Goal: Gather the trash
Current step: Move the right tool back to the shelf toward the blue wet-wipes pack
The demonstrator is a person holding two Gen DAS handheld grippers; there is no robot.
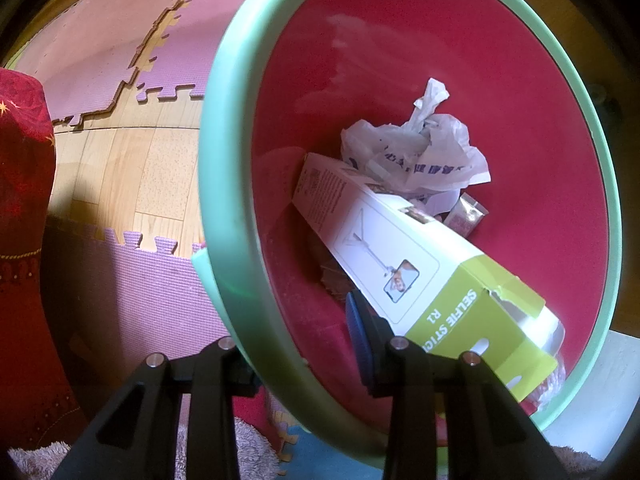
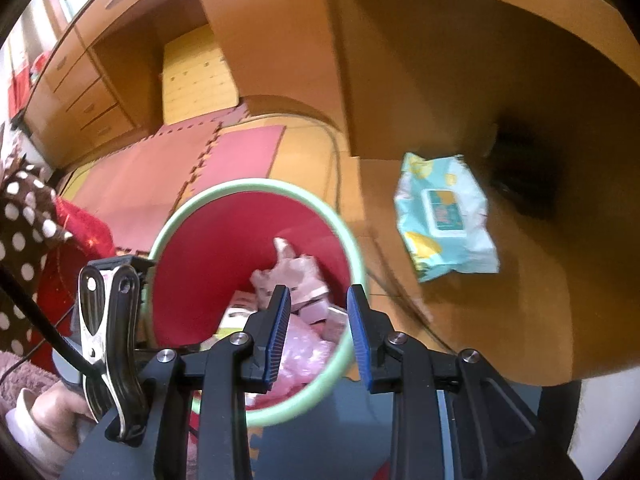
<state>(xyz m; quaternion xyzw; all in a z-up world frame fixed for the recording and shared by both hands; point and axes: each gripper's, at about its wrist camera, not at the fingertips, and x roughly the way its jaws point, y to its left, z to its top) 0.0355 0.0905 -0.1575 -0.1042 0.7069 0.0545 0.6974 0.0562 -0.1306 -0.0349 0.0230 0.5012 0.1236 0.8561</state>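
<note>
1. Scanning from the left of the left wrist view: a red cloth [image 1: 24, 200] hangs at the edge, then purple foam mats [image 1: 132, 40] over a wood floor [image 1: 160, 168].
2. Left claw [image 1: 308, 364] is clamped tight on the pale green rim of the bin [image 1: 224, 152]. One finger sits outside the wall and the blue pad [image 1: 358, 336] inside it. The bin looks tilted toward the camera, held by this grip.
3. Inside the bin, left to right: a white and green carton [image 1: 400, 264] marked as a selfie stick box, a crumpled plastic bag [image 1: 420, 152] above it, and a small pink sachet [image 1: 466, 216] beside the carton. Judgement: several pieces are already collected.
4. Right wrist view, left side: a spotted brown cloth [image 2: 20, 216] and a metal spring clip [image 2: 108, 340] fixed to the rig. A sleeve and part of a hand show at the lower corner.
5. Right claw [image 2: 318, 332] hangs above the bin's mouth, part open, with nothing between its pads. A pink bubble bag [image 2: 300, 352] lies in the bin just below it. Judgement: likely the latest piece dropped, though the pictures do not prove it.
6. Further right, a blue wipes pack [image 2: 444, 216] lies on the wood surface [image 2: 520, 320], well apart from the bin.
7. Judgement on what is left: the wipes pack is the only loose item in view. Whether it counts as trash I cannot tell; if so, it is the next pick for the free right claw.
</note>
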